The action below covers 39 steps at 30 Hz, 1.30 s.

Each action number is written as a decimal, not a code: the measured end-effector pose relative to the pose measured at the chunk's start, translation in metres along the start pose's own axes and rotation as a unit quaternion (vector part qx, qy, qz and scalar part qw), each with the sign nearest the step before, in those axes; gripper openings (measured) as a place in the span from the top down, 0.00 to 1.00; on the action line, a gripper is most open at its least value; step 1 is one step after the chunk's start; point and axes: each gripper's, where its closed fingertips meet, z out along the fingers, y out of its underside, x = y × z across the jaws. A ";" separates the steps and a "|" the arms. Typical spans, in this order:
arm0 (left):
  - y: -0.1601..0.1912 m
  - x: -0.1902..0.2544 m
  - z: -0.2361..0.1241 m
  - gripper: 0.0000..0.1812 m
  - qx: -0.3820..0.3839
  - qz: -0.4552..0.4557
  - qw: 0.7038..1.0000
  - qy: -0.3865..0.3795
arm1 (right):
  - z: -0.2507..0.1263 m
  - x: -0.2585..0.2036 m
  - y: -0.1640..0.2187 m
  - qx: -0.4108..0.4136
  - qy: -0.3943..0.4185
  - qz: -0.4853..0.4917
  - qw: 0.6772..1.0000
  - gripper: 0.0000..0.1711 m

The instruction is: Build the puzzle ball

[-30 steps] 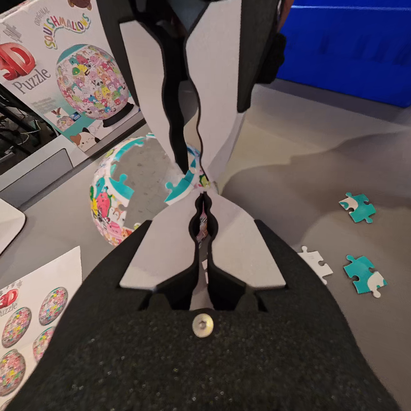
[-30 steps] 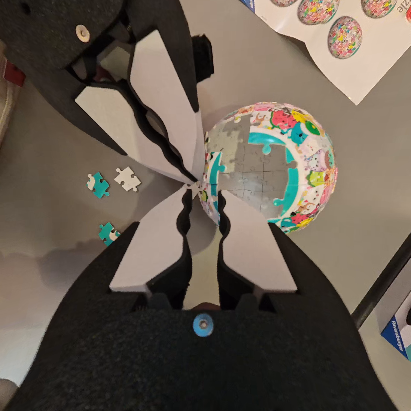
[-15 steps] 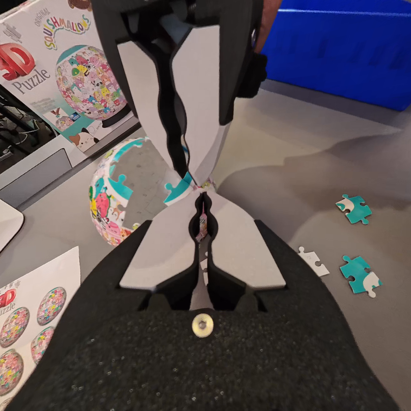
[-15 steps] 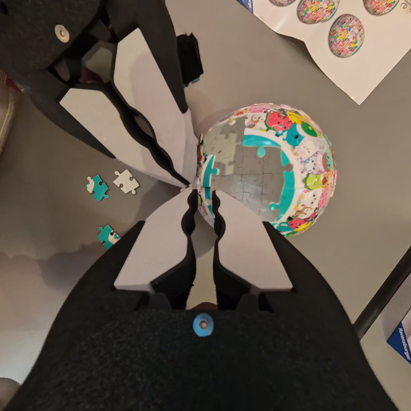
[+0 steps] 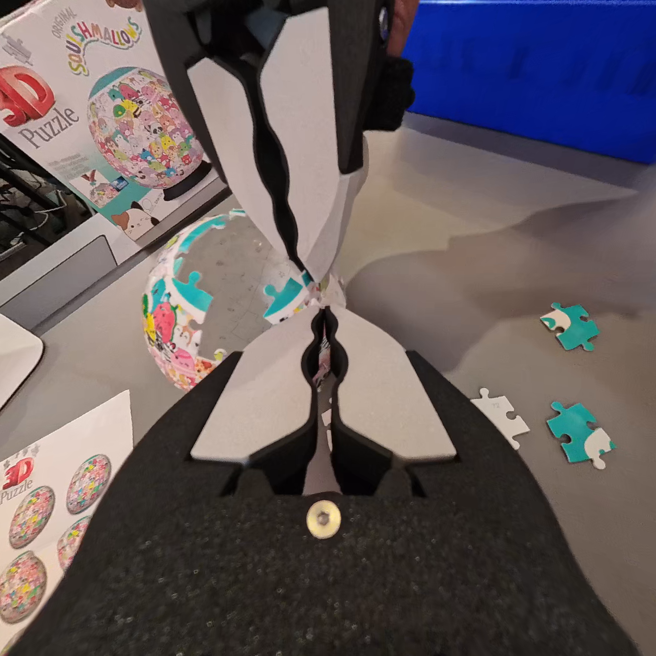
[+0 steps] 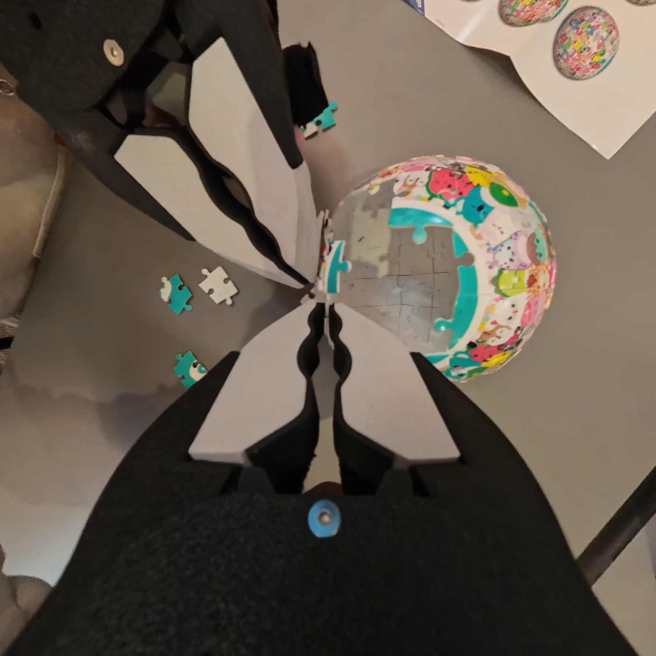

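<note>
Left wrist view. My left gripper (image 5: 323, 312) is pinched on the rim of the puzzle ball (image 5: 184, 319), which rests on the grey surface (image 5: 461, 198) just ahead and left of the tips. The right gripper (image 5: 314, 284) comes down from above and meets mine tip to tip at the same rim. Three loose pieces (image 5: 571, 433) lie to the right of my gripper; the puzzle box (image 5: 106, 117) stands beyond the ball, and a leaflet (image 5: 53, 479) lies at lower left.

Right wrist view. My right gripper (image 6: 323, 309) is drawn nearly together on the edge of the ball (image 6: 497, 255), beside a teal piece (image 6: 335, 266) set at the rim of the opening. The left gripper (image 6: 312, 284), pressed together, enters from upper left. A fourth loose piece (image 6: 321, 119) lies beyond it.

I judge the step in hand to be seating a rim piece. Next comes a steady press along the seam, one gripper bracing the shell, then fetching a loose piece.
</note>
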 end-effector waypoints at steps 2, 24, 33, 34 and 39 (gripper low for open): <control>0.000 0.001 0.000 1.00 0.001 0.008 1.000 -0.001 | 0.000 -0.001 0.000 -0.003 -0.019 0.004 1.000 0.99; 0.001 0.002 -0.002 1.00 0.003 -0.007 1.000 0.013 | -0.005 -0.008 0.001 -0.031 -0.121 0.015 0.992 0.99; -0.002 0.003 -0.003 1.00 0.009 -0.009 1.000 0.016 | -0.005 -0.011 0.000 -0.024 -0.128 0.019 0.991 0.99; -0.002 0.003 -0.003 1.00 0.010 -0.011 1.000 0.018 | -0.005 -0.011 0.000 -0.024 -0.125 0.016 0.992 0.99; -0.006 0.007 -0.005 1.00 0.028 -0.010 0.999 0.030 | -0.005 -0.014 0.000 -0.021 -0.121 0.011 0.992 0.99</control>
